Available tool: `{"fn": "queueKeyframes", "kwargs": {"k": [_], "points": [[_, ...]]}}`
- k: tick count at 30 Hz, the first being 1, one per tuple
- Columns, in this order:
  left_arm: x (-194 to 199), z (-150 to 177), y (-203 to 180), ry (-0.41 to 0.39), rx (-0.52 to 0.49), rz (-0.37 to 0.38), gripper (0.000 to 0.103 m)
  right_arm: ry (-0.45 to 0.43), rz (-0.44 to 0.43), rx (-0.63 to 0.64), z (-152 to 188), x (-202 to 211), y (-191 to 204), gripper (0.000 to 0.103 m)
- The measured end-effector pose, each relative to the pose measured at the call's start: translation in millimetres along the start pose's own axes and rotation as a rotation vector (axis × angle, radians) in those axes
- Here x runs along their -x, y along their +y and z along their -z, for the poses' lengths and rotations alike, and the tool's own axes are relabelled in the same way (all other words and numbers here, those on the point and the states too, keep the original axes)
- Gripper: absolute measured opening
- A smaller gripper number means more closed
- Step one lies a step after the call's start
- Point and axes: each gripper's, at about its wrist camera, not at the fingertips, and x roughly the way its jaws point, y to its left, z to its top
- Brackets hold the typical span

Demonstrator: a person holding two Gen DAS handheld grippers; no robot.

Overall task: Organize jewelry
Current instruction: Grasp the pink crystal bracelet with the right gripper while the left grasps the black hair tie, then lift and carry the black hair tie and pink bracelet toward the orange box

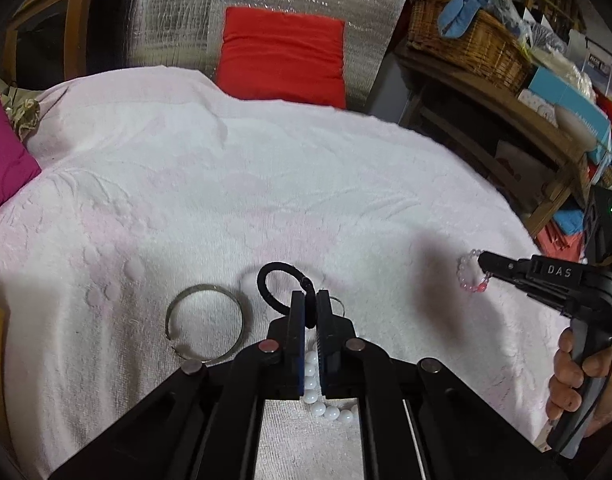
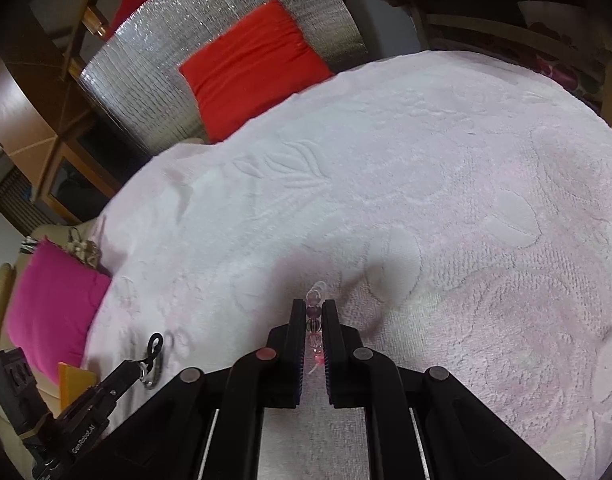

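left tool [image 1: 311,304] clamped on half-hidden black ring [image 1: 280,280]

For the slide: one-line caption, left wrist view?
Left tongs shut on black loop bracelet; right tongs hold beaded bracelet over white towel.

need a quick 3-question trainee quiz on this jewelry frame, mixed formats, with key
1. True or false: the right gripper is shut on the clear and pink bead bracelet.
2. What does the left gripper hold? A) the silver bangle B) the black cord loop C) the white bead strand
3. Fill in: the silver bangle lies on the pale ____ towel.

Key
1. True.
2. B: its pads pinch the black cord loop; the white bead strand lies on the towel under the gripper, loose.
3. pink
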Motion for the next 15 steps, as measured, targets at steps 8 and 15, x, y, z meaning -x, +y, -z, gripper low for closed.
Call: {"fn": "queueKeyframes", "kwargs": {"k": [8,15], "points": [[16,-2,0,-0.043,-0.024,-0.045,0.005,0.01,-0.071,-0.059,0,1,-4,0.009],[21,0,13,-0.043,-0.018,-0.13,0.005,0.004,-0.105,-0.04,4,1,10,0.009]]}}
